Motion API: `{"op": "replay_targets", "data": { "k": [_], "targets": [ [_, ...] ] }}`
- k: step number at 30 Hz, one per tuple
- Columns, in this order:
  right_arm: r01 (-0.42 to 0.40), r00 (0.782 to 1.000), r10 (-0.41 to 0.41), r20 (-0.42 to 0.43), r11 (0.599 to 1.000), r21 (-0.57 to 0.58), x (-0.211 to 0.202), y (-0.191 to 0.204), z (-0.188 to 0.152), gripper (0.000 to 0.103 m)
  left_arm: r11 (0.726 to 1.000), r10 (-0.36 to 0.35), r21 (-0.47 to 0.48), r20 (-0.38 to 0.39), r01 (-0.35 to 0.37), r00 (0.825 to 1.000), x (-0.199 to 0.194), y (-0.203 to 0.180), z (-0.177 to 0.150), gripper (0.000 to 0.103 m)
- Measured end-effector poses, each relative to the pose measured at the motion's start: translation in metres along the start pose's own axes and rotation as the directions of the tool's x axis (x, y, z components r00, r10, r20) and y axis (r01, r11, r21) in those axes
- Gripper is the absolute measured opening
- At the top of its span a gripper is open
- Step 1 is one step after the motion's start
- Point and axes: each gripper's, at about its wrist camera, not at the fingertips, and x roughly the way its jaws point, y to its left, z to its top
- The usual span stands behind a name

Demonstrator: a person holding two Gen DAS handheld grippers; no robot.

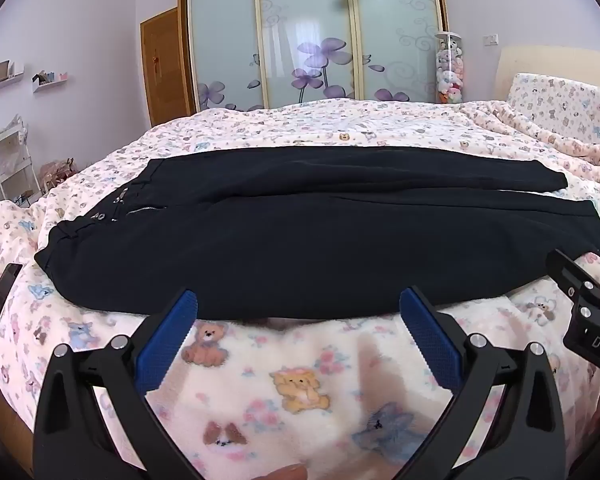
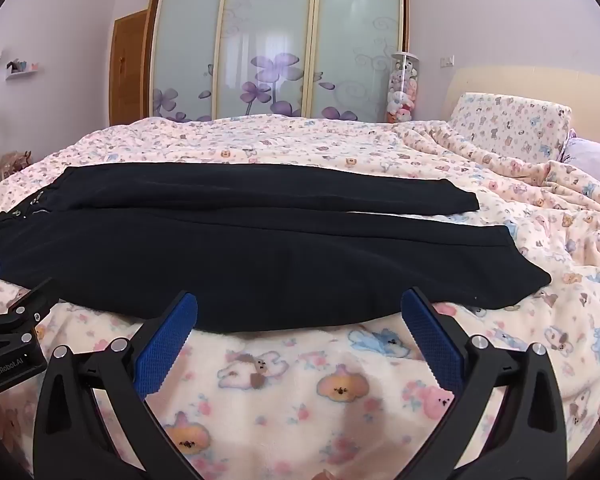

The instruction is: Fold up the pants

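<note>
Two grippers are hanging wide open over the near edge of the bed, and neither is holding or touching anything. The pants are lying flat across the middle of both frames, waist at the left by the zipper, legs running out to the right, the far leg sitting a little apart from the near one with a sliver of blanket showing between them toward the cuffs. Your left gripper is hovering just short of the near hem, jaws spread with only teddy-print blanket between them; your right gripper is doing the same further along toward the cuffs. The step you are facing looks like folding one leg over the other lengthwise. To do it well, you are wanting each gripper to bite the near edge at matching depth, one close to the waist and one close to the cuff, so the leg is lifting evenly instead of sagging in the middle. Pinch only the black cloth, since the fleecy blanket under it is likely catching easily. A phone is lying at the left edge of the left view, well clear of the fold.
</note>
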Motion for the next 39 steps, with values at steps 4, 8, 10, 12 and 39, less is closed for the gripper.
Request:
{"op": "replay_targets", "data": {
  "k": [4, 8, 10, 12, 39],
  "targets": [
    [0.001, 1.000, -0.001, 0.000, 1.000, 0.001, 0.0001, -0.0003, 0.0001, 0.102, 1.000, 0.000, 0.000, 0.001, 0.000, 1.000, -0.0002, -0.0001, 0.0000, 0.101],
    [0.000, 1.000, 0.000, 0.002, 1.000, 0.001, -0.0005, -0.0002, 0.0001, 0.102, 1.000, 0.002, 0.003, 0.003, -0.002, 1.000, -0.0009, -0.0009, 0.0000, 0.101],
    [-0.001, 1.000, 0.001, -0.003, 1.000, 0.001, 0.0013, -0.0007, 0.0001, 0.102, 1.000, -0.002, -0.002, -0.001, 0.002, 1.000, 0.0000, 0.0002, 0.0000, 0.101],
    [-0.001, 1.000, 0.001, -0.003, 1.000, 0.001, 0.0010, -0.0005, 0.0001, 0.102, 1.000, -0.003, -0.001, -0.001, 0.003, 1.000, -0.0001, 0.0001, 0.0000, 0.101],
    [-0.002, 1.000, 0.002, -0.005, 1.000, 0.004, 0.0012, -0.0029, -0.0004, 0.102, 1.000, -0.003, -0.003, -0.004, 0.003, 1.000, 0.0003, 0.0003, 0.0001, 0.101]
  ]
}}
